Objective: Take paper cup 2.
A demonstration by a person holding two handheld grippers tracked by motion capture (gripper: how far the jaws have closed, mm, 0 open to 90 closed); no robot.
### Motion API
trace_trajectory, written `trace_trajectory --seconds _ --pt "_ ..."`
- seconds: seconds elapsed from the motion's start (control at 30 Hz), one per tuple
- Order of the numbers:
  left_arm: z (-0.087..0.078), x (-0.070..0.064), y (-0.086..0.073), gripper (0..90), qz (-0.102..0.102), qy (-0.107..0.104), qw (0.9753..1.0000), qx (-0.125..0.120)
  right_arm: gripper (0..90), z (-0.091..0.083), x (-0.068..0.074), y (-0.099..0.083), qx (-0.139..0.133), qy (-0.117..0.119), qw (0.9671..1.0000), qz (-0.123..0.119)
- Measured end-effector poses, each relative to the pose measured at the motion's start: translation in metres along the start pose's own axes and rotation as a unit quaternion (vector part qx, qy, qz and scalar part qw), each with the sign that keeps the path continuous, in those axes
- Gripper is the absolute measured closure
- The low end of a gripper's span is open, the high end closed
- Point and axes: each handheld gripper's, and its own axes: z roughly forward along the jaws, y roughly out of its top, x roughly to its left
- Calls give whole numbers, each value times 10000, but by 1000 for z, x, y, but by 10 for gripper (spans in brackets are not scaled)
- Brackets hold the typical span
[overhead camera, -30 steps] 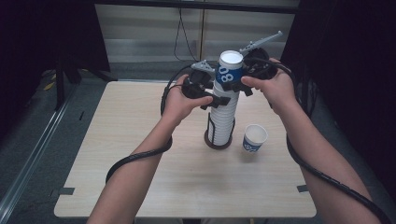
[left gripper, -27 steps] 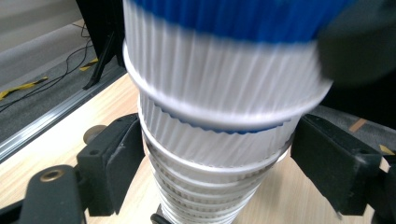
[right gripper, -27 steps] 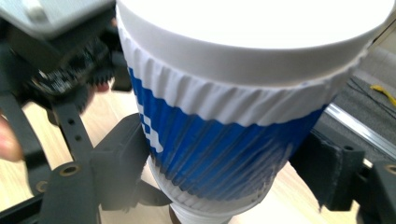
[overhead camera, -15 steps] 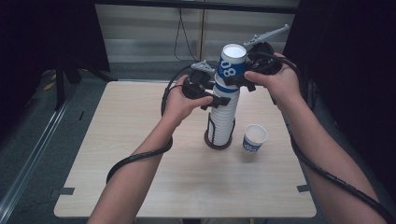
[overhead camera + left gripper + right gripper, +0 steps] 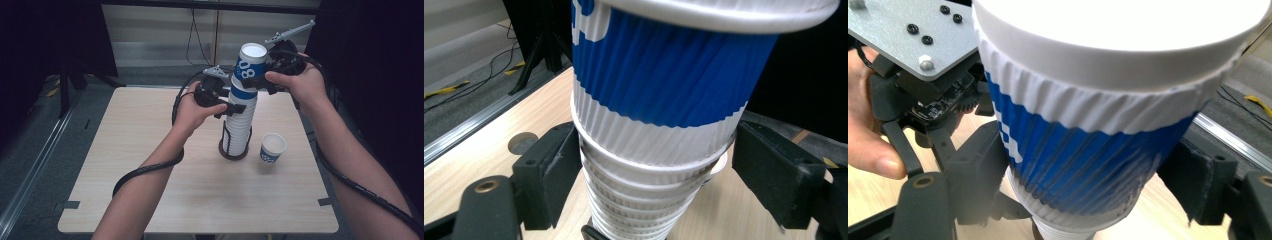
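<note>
Cup stack [image 5: 239, 120] on pale wooden table [image 5: 150, 190] (dark curtains around), grey floor [image 5: 30, 150].

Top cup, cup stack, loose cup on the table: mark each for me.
top cup [image 5: 248, 64], high view, on its blue side wall.
cup stack [image 5: 239, 125], high view, on the white ribbed walls midway up.
loose cup [image 5: 272, 148], high view, on its side below the rim.

Bright table, dark blurred surroundings
</note>
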Motion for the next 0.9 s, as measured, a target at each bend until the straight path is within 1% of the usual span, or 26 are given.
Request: trace_trajectory --seconds 0.03,0.13,0.17,0.2,0.27,0.37,0.4,0.5,0.53,0.77,0.83,0.9 --pt "0 0 0 196 -51 22 10000 -11 229 -1 0 0 -3 -2 10000 -5" --pt "-2 0 -1 186 -49 34 10000 -2 227 -3 -2 1 -92 2 10000 32" --pt "-2 1 0 180 -64 28 10000 7 227 -4 -2 1 -143 34 9999 47" --pt "-3 1 -1 168 -88 28 10000 -2 225 -5 -3 1 -152 16 9999 70" --pt "-4 1 -1 165 -89 63 9999 -3 225 -6 -3 2 -164 -10 9999 54" --pt "-5 1 -2 163 -103 50 9999 11 224 -8 -4 3 -238 8 9997 51" --pt "-5 1 -2 161 -105 30 9999 25 224 -9 -4 4 -301 -28 9995 68" --pt "-5 1 -2 157 -118 45 9999 8 222 -11 -4 5 -335 -30 9994 84" --pt "-4 0 -3 157 -123 49 9999 15 222 -13 -4 5 -391 -44 9992 87" --pt "-3 1 -6 157 -145 49 9999 61 221 -14 -5 3 -493 -11 9987 113" --pt "-3 1 -6 158 -152 49 9998 86 220 -16 -5 3 -552 -20 9984 129" --pt "-2 1 -6 158 -141 49 9998 112 220 -17 -6 4 -554 -36 9984 130"
